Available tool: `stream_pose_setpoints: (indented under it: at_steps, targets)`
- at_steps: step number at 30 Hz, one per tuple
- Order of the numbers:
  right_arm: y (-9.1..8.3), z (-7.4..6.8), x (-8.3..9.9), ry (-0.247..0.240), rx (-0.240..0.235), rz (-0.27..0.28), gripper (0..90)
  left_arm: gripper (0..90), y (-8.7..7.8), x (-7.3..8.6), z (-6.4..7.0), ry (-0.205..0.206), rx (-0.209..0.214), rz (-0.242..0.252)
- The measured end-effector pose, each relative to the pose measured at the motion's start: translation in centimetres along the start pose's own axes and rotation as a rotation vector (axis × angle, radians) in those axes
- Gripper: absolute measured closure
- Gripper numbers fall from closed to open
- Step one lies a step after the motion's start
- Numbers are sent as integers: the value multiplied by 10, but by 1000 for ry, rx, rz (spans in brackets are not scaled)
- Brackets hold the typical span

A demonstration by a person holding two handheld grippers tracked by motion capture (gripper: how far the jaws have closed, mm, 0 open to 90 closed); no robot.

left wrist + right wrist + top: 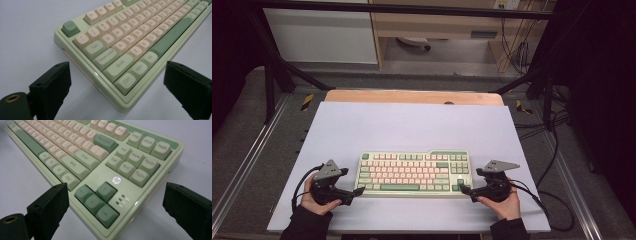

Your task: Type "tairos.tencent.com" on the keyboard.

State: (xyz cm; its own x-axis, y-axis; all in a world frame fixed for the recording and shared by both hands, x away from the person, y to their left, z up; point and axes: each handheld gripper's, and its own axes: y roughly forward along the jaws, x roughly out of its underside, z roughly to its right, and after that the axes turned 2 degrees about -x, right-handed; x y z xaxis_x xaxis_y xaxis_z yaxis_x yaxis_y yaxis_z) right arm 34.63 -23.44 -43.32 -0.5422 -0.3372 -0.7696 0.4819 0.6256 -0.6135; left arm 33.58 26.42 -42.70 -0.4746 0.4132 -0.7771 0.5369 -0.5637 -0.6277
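A pale green keyboard (414, 174) with cream and green keys lies flat near the front of a white mat (412, 125). My left gripper (359, 191) is at its near left corner, held in a hand. In the left gripper view the keyboard (130, 32) shows its Ctrl corner between the wide-apart jaws of the left gripper (117, 75), which is open and touches nothing. My right gripper (465, 190) is at the near right corner. In the right gripper view the arrow-key corner of the keyboard (82, 157) sits between the spread jaws of the right gripper (116, 195), also open.
The mat covers a wooden table (412, 96) inside a black metal frame (272, 75). Cables (557, 200) trail off the right side over grey floor. Bare mat stretches behind and beside the keyboard.
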Motion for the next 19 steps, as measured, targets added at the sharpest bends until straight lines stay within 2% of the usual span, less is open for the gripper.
stream_pose_setpoints:
  at_steps: [2, 8, 11, 15, 19]
  targets:
    - [-1, 2, 3, -9, 0, -15, 44, 57, 0, 3, 0, 6, -3, -8]
    - [-7, 7, 11, 10, -12, 8, 34, 55, 2, 7, 0, 2, -2, -20]
    - [-9, 9, 15, 3, -18, 13, 26, 56, 1, 7, 0, 3, 0, -9]
    - [-13, 11, 20, 30, -33, 41, 23, 59, 1, 8, 1, 9, -2, -15]
    - [-13, 11, 22, 24, -39, 29, 6, 62, 1, 8, 1, 10, 3, -11]
